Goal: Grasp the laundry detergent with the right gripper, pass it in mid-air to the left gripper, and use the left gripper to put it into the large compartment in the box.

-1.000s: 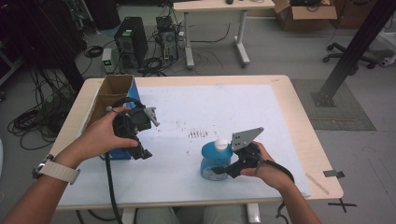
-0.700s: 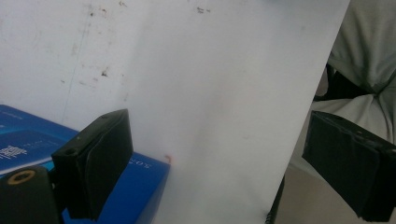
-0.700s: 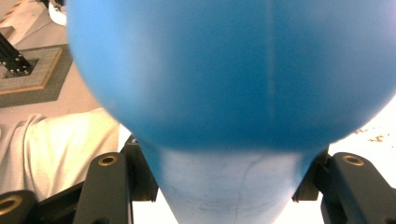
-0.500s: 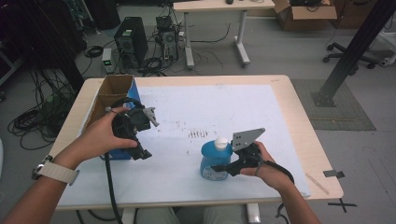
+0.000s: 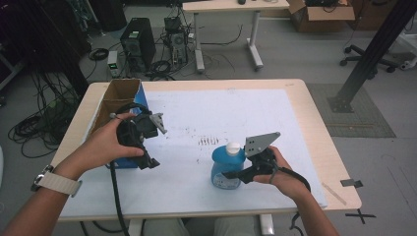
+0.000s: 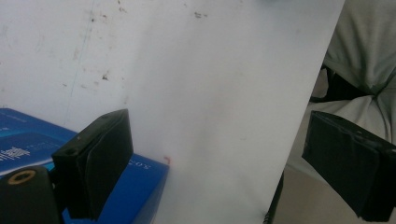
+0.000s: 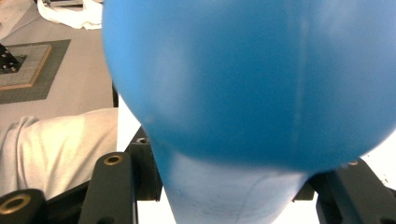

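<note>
Bottle (image 5: pixel 227 166) stands upright, squeezed between right gripper (image 5: pixel 244 173) jaws; left gripper (image 5: pixel 143 139), spread wide and empty, sits farther away.

Overhead looks down; gripper cameras hug table (image 5: pixel 305 105).

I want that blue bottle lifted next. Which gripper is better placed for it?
Right. The right gripper has its jaws either side of the blue bottle; the left gripper hangs open by the cardboard box.

Blue bottle (image 5: pixel 227 166) (white cap), blue box (image 5: pixel 129 105), smudged white table cover (image 5: pixel 236 118)
</note>
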The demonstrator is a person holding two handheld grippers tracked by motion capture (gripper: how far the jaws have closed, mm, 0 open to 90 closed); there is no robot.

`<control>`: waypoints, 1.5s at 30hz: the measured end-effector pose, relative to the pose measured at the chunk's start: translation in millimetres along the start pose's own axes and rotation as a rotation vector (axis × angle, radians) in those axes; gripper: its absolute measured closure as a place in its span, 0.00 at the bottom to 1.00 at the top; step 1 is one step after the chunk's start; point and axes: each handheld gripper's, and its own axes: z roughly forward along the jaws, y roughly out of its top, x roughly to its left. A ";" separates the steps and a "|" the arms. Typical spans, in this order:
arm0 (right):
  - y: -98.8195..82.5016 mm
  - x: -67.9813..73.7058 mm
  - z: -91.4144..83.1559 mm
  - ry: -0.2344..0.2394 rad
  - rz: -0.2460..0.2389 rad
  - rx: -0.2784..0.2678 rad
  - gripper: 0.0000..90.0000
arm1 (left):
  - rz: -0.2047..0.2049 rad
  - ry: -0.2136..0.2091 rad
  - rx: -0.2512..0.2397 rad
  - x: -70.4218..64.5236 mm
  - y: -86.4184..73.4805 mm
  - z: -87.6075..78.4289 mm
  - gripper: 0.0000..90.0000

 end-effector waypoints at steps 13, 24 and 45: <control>23.5 4.1 -15.0 0.015 0.008 0.029 0.49 | 0.025 0.017 -0.029 -7.3 12.5 -18.1 0.08; 44.3 10.4 -27.5 0.014 -0.019 0.044 0.49 | 0.052 0.021 -0.040 -10.8 25.5 -33.6 0.08; 82.2 13.1 -34.9 0.055 -0.009 0.071 0.49 | 0.132 -0.006 -0.067 -24.4 57.0 -62.6 0.08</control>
